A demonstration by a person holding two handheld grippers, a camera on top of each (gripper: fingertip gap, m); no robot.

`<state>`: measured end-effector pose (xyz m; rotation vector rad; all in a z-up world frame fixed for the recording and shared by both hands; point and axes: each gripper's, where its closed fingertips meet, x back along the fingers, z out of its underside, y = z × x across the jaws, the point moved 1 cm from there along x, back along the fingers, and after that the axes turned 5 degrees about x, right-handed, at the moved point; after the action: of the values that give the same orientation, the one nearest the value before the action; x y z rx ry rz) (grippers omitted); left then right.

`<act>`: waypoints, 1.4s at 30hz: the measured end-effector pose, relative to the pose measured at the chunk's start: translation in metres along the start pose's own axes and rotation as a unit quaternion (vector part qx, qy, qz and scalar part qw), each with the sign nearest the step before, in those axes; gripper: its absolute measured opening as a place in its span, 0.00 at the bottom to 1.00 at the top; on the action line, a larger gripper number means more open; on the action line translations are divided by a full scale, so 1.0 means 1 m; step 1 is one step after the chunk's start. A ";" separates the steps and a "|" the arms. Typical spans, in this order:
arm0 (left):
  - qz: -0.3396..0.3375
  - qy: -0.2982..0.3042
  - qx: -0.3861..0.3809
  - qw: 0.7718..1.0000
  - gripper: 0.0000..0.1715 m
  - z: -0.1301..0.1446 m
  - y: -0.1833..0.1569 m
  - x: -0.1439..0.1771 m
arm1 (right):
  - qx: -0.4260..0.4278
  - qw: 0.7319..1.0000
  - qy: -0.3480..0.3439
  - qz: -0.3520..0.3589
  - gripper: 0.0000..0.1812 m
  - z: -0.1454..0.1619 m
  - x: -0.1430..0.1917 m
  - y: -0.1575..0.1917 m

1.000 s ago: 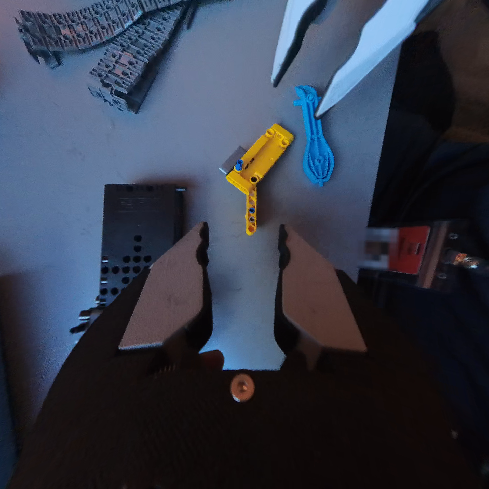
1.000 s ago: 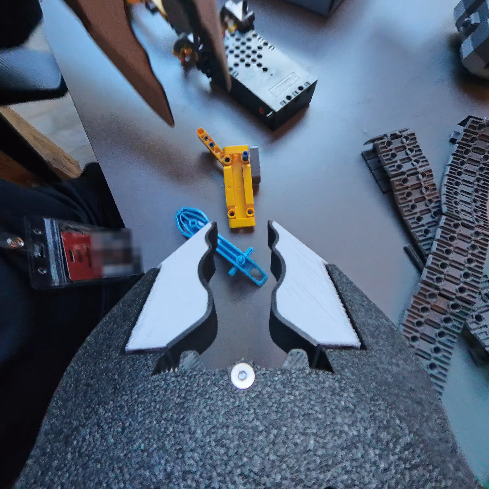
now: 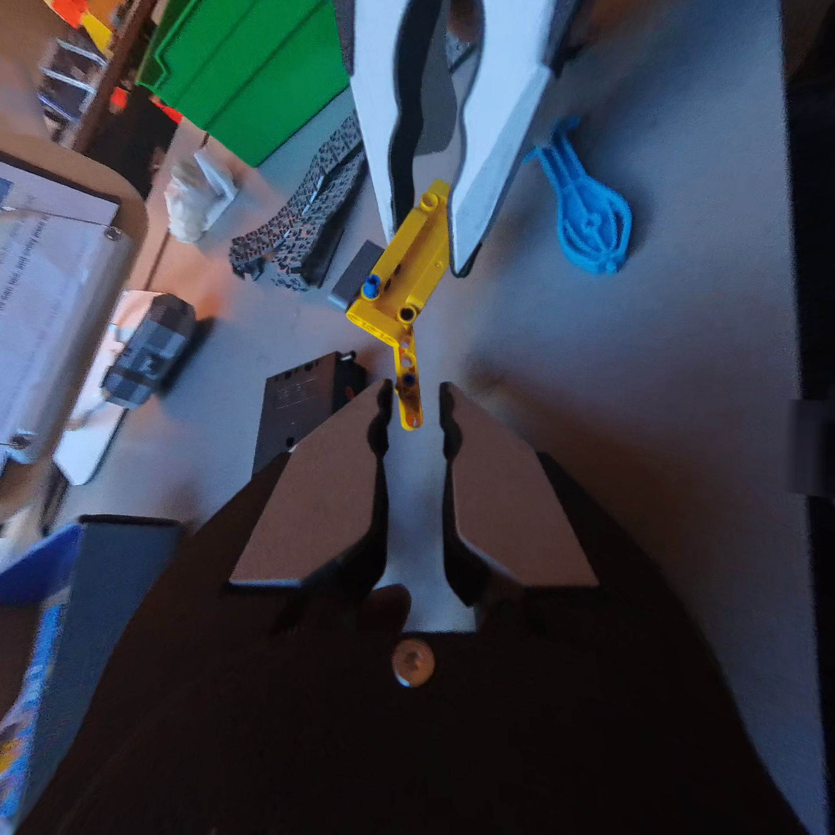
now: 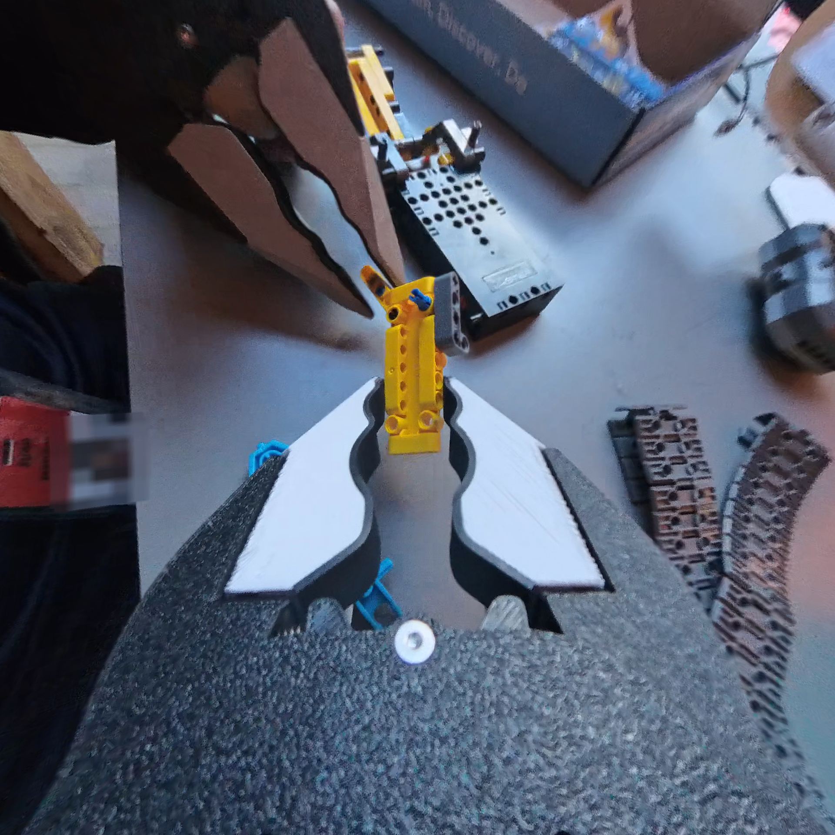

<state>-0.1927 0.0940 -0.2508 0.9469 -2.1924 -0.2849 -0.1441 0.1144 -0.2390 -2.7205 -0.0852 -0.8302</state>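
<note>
A yellow brick assembly (image 3: 406, 271) lies on the grey table (image 3: 632, 406): a studded panel with blue pins, a grey brick on its side and a thin holed beam (image 3: 409, 397). My right gripper (image 4: 412, 384), with white fingers, is shut on the panel's near end (image 4: 413, 406). It also shows in the left wrist view (image 3: 427, 248). My left gripper (image 3: 414, 388), with brown fingers, is open with the thin beam's end between its tips, small gaps on both sides. It also shows in the right wrist view (image 4: 386, 296). A blue plastic piece (image 3: 587, 221) lies beside the right gripper.
A black holed box (image 4: 474, 244) lies just beyond the yellow assembly. Grey track links (image 4: 668, 488) lie to the right. A grey motor (image 4: 799, 293), a dark cardboard box (image 4: 519, 77) and a green bin (image 3: 253, 68) stand farther off. The table's edge (image 3: 795, 316) is near. The tips of one gripper are about 5 centimeters away from the tips of the other.
Both grippers have moved in on the yellow assembly and narrowed. The right one left the blue piece and closed on the panel. The left one now straddles the thin beam.
</note>
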 end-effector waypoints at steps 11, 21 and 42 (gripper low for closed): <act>0.189 -0.089 0.200 0.957 0.19 -0.042 -0.022 0.012 | 0.126 0.991 -0.030 0.043 0.12 -0.022 0.009 0.013; 0.152 -0.108 0.177 0.966 0.10 -0.043 -0.015 0.014 | 0.115 0.992 -0.041 0.036 0.10 -0.024 0.005 0.020; 0.257 -0.097 0.274 0.922 0.10 -0.048 -0.028 0.017 | -0.137 0.965 -0.179 -0.134 0.03 -0.054 0.017 0.026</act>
<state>-0.1522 0.0665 -0.2200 0.5889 -2.6703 0.5316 -0.1551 0.0727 -0.1940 -3.1429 -0.4557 -0.4248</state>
